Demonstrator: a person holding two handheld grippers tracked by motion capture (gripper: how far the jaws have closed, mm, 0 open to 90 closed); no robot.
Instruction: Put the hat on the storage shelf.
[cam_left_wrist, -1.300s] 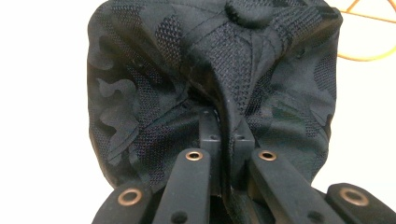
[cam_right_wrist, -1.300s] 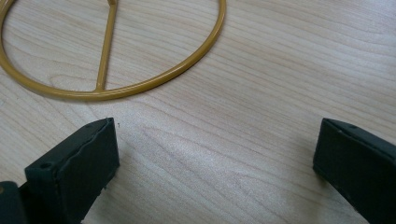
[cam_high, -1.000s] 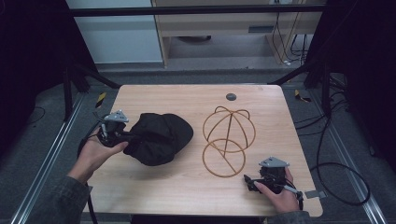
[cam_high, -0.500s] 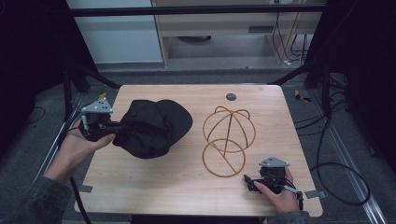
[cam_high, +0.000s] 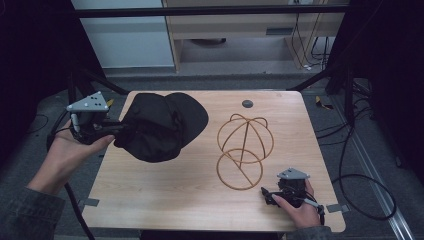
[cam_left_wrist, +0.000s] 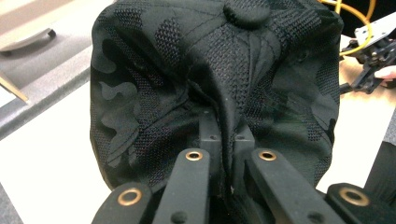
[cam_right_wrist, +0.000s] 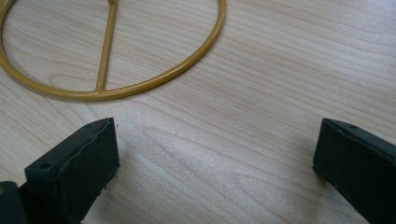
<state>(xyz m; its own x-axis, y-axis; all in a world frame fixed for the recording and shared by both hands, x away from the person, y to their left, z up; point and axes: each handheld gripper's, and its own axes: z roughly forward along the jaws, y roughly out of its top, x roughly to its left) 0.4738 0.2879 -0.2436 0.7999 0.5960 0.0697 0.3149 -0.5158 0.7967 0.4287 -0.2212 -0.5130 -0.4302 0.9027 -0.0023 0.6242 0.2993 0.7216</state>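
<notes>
Around me the room is dim: a grey floor (cam_high: 350, 125) with black cables (cam_high: 357, 170) looping across it on my right, a pale cabinet (cam_high: 120, 42) and a wooden shelf unit (cam_high: 235, 35) at the far side, and dark frame bars (cam_high: 320, 77) slanting down past the far corners of the desk

The desk (cam_high: 175, 200) is a light wood top with rounded corners and fine grain, most of it bare. A small dark round disc (cam_high: 247, 104) lies near its far edge

On the desk's right half stands a yellow wire stand (cam_high: 243, 150), a flat ring on the wood with hoops rising from it into a dome. In my right gripper view part of that ring (cam_right_wrist: 140, 86) lies on the grain just ahead of me

The black cap (cam_high: 160, 127) hangs over the left half of the desk, held up off the wood, its brim pointing toward the far side. Up close its camouflage mesh fabric (cam_left_wrist: 154, 93) bunches in a fold

My left jaws (cam_left_wrist: 224, 144) are pressed together on that fold of the cap, at the desk's left edge (cam_high: 107, 131)

My right jaws (cam_right_wrist: 215, 158) stand spread wide with only bare wood between them, resting low at the near right corner (cam_high: 267, 194), near the stand's ring but apart from it
</notes>
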